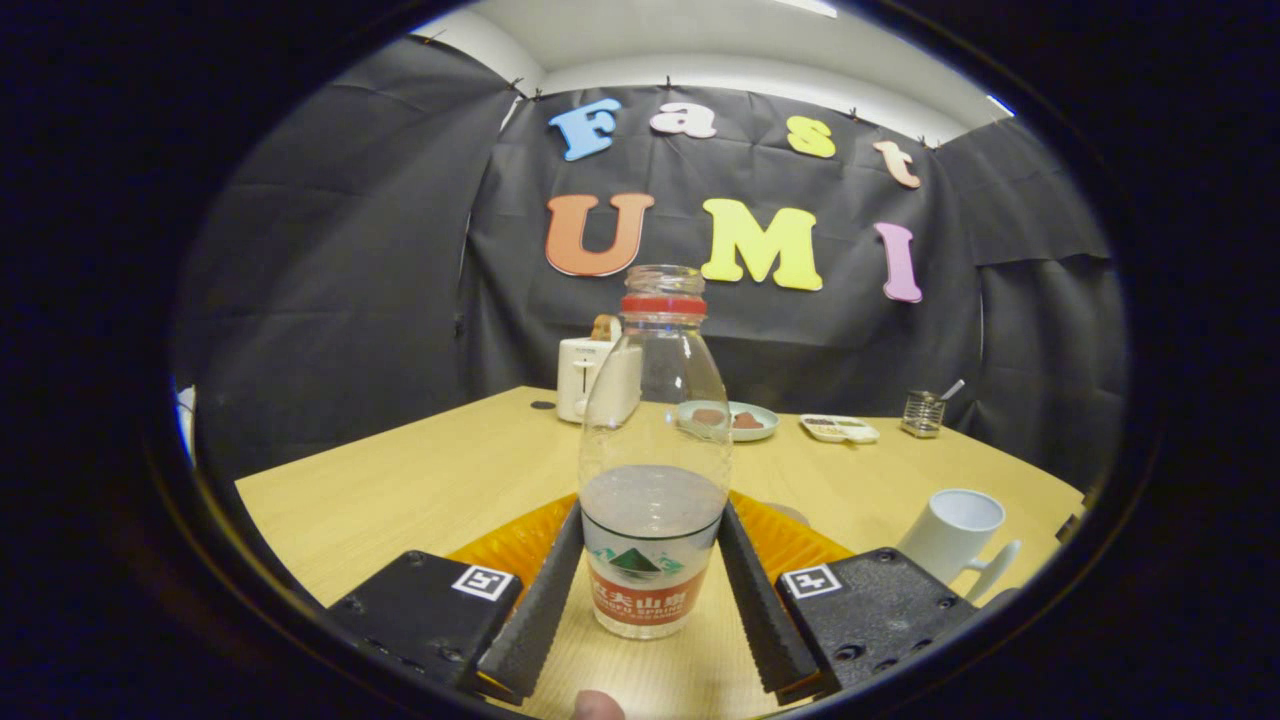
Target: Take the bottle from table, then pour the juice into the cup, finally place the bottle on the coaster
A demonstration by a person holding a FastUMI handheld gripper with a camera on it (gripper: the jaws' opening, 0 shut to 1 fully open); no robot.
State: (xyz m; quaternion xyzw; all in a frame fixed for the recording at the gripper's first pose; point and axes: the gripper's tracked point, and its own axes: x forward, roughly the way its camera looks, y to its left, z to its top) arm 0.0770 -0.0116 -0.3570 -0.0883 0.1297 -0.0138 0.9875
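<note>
A clear plastic bottle (653, 480) with a red neck ring and no cap stands upright between my fingers, its lower third holding cloudy liquid. My gripper (650, 517) is shut on the bottle, one finger pressed on each side at the liquid level. An orange ribbed coaster (512, 545) lies on the wooden table (400, 490) just behind the bottle, spreading out past both fingers. A white mug (952, 542) with its handle toward me stands to the right, beyond the right finger. I cannot tell whether the bottle's base rests on the table or hangs just above it.
At the far side of the table stand a white toaster (597, 380), a plate with food (735, 420), a small white tray (840, 429) and a glass jar with a spoon (922, 413). A person's fingertip (598, 706) shows at the near edge between the fingers.
</note>
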